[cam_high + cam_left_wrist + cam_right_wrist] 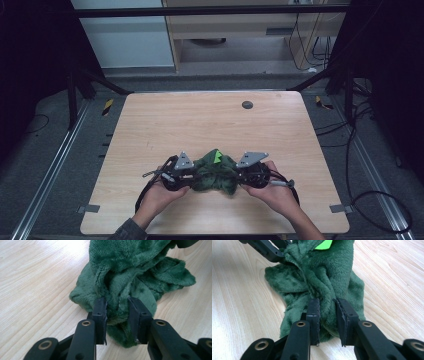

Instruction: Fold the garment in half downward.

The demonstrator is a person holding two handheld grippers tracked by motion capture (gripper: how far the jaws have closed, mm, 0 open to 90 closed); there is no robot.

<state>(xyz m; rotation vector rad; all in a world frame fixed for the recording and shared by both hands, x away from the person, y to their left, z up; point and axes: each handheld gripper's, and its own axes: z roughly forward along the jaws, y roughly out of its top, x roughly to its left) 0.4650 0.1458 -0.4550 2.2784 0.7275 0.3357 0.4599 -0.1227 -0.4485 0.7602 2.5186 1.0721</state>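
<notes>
Your high view is dim and soft, its corners black, the wooden table (215,125) evenly lit, probably from overhead. In your 2 gripper views, glare washes out the wood at the top and the nearest jaw parts blur.

A: Surface?
B: Light wood-grain table (165,125). A small dark round disc (247,104) sits near its far edge, right of centre. A grey tape tab (88,208) sticks out at the near left corner, and another grey tab (338,208) at the near right.
A: Surroundings?
B: Grey floor. Yellow-black tape marker (107,106) just beyond the far left corner. Black cables (380,200) loop on the right. A metal rail (47,175) runs along the left. Pale wooden cabinet (240,30) behind.
</notes>
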